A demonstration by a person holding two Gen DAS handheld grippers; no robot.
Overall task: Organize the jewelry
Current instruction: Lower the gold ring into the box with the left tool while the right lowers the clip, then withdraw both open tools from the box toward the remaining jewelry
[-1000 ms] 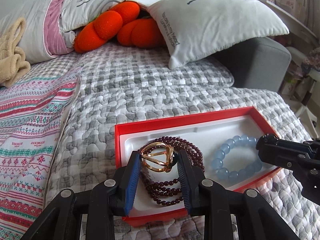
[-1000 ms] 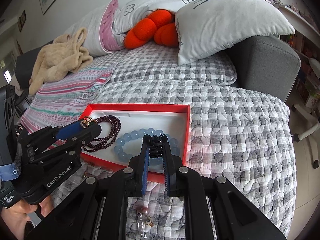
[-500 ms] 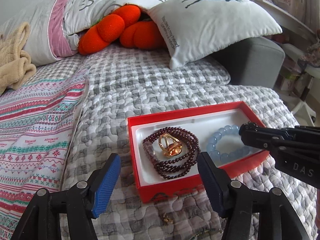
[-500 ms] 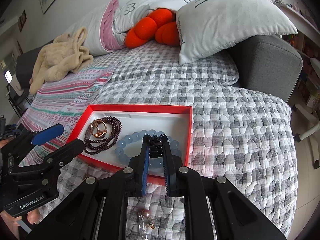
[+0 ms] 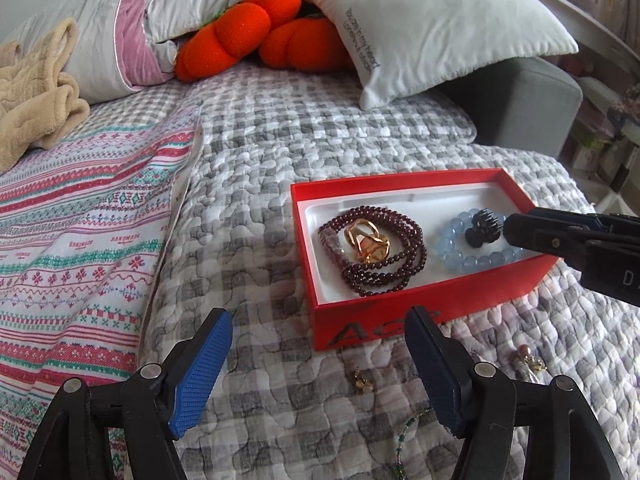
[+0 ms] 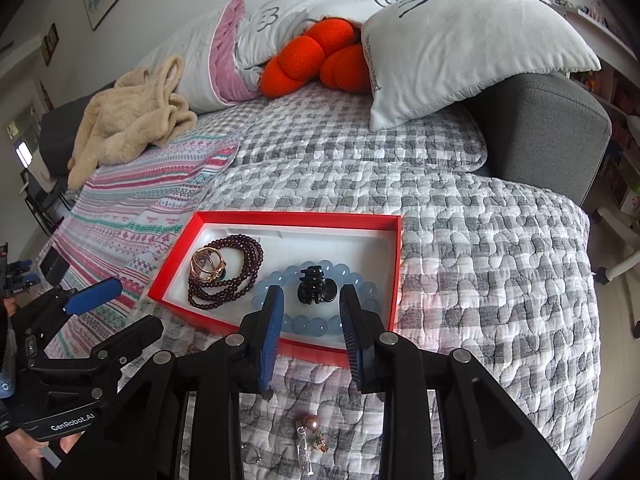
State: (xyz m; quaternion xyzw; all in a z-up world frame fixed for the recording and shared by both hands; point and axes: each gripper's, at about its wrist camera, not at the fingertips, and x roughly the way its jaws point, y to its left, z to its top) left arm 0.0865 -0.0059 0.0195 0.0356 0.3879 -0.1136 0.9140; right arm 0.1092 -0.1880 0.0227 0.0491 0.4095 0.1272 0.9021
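Your left gripper [image 5: 318, 354] let go of the gold bangle [image 5: 366, 239] and pulled back; its jaws have just been opening and now stand wide, nothing btw them. Bangle now lies on the dark red bead bracelet [image 5: 376, 248] in the left part of the red box [image 5: 424, 312]. Your right gripper [image 6: 311, 312] dropped the black hair claw [image 6: 316, 285]; it sits inside the ring of the blue bead bracelet [image 6: 316, 322], right part of box. Right jaws have just been opening too, spread apart w/ nothing pinched. Small earrings [image 6: 312, 426] lie on the grey checked quilt [image 6: 480, 264] near the box front.
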